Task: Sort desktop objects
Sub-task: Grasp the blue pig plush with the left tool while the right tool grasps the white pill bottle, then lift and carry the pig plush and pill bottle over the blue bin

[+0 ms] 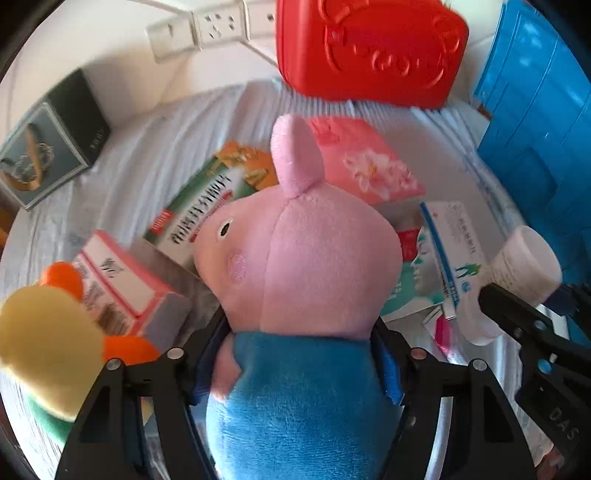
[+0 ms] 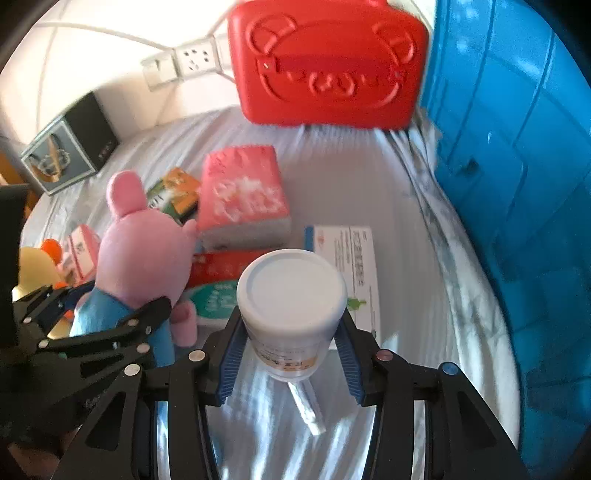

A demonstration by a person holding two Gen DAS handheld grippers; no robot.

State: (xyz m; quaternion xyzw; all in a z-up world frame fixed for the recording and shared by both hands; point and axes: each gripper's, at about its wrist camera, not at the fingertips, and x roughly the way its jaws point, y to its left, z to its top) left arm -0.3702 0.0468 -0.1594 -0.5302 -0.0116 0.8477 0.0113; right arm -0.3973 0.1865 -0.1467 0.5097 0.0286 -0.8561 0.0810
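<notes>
My left gripper [image 1: 301, 354] is shut on a pink pig plush [image 1: 295, 258] in a blue shirt and holds it upright above the table; the plush also shows in the right wrist view [image 2: 140, 266]. My right gripper [image 2: 291, 354] is shut on a white medicine bottle [image 2: 291, 295] with a white cap, lifted off the cloth; it also shows in the left wrist view [image 1: 517, 273]. Below lie a pink tissue pack [image 2: 243, 192], a green-orange box [image 1: 207, 206], a white-blue medicine box [image 2: 351, 258] and a pink box [image 1: 118, 280].
A red bear-embossed case [image 2: 328, 62] stands at the back, a blue plastic bin [image 2: 517, 184] on the right. A dark box [image 1: 48, 147] sits at the back left. A yellow-orange plush [image 1: 48, 332] is at the left. A white power strip [image 1: 199, 29] lies behind.
</notes>
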